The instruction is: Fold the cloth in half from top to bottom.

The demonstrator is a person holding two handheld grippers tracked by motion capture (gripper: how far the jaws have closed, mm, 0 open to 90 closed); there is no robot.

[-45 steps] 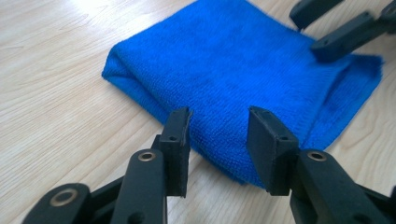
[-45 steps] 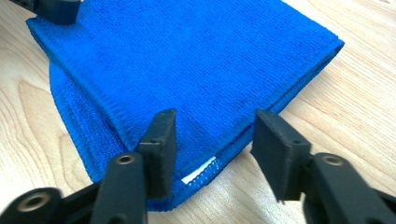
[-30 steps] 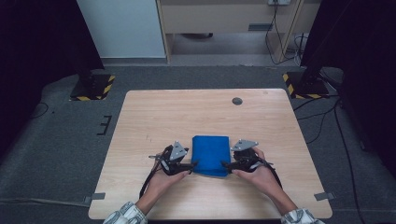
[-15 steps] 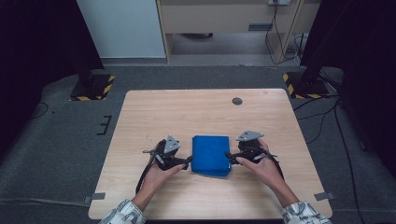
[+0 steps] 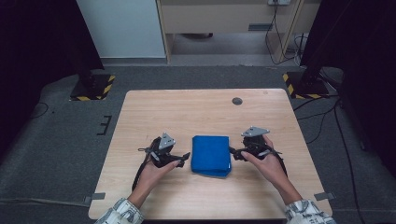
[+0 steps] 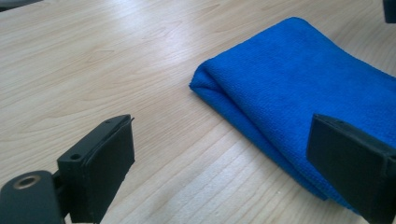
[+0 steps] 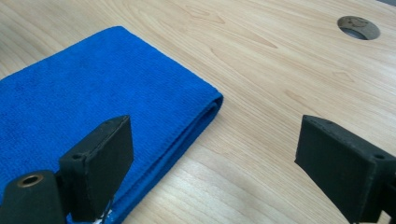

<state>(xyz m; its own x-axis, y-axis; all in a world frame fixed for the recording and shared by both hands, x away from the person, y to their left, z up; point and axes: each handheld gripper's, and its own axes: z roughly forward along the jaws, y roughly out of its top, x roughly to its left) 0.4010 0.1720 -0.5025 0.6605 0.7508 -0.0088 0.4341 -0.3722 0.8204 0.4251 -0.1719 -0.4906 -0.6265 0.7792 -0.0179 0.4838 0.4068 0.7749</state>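
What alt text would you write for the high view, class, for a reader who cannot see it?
A folded blue cloth lies on a light wooden table, between a person's left gripper and right gripper, both open at its sides. A small round hole sits near the table's far edge.

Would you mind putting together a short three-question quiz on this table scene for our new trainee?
1. True or false: the left gripper is clamped on the blue cloth.
2. Multiple choice: where does the folded cloth lie relative to the two grippers? A) beyond both, at the far edge of the table B) between them C) left of both.
3. Fill in: the small round hole in the wooden table lies toward the ____ edge, away from the person.

Key
1. False: its jaws stand open, beside the cloth.
2. B: the right gripper, also open, is at the cloth's other side.
3. far
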